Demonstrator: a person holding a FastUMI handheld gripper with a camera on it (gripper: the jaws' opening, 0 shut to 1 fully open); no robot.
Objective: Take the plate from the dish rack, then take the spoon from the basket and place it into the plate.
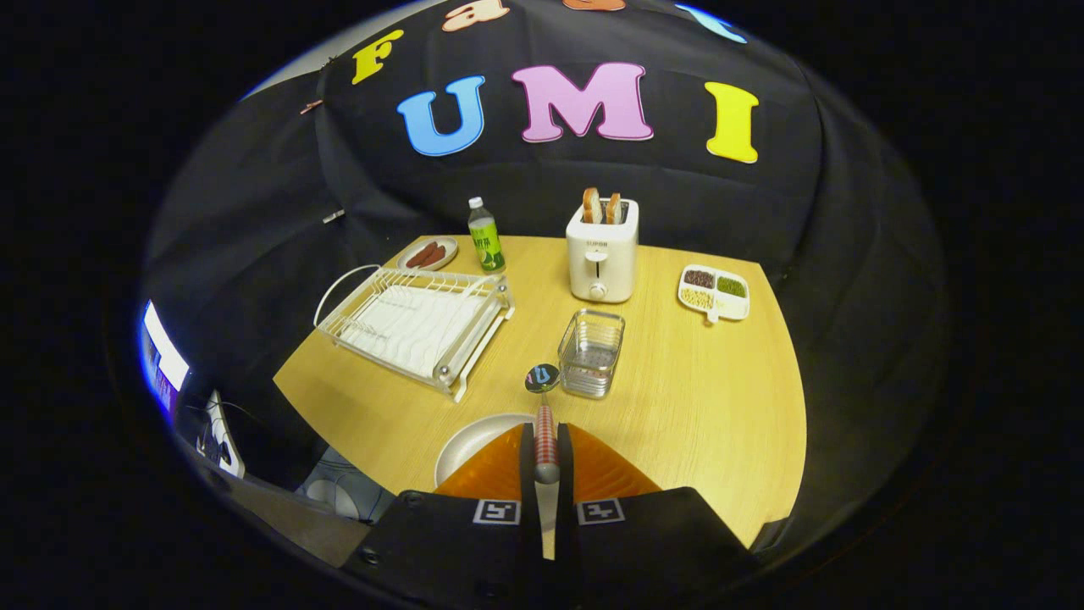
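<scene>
The jaws are closed on the handle of the spoon, whose bowl points ahead toward the basket. The plate lies on the worktop under the fingers, near the dish rack.

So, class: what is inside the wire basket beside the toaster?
Through the basket mesh, nothing shows inside. The spoon is out, clamped in the hand-held gripper above the plate, partly covered by its fingers.
</scene>
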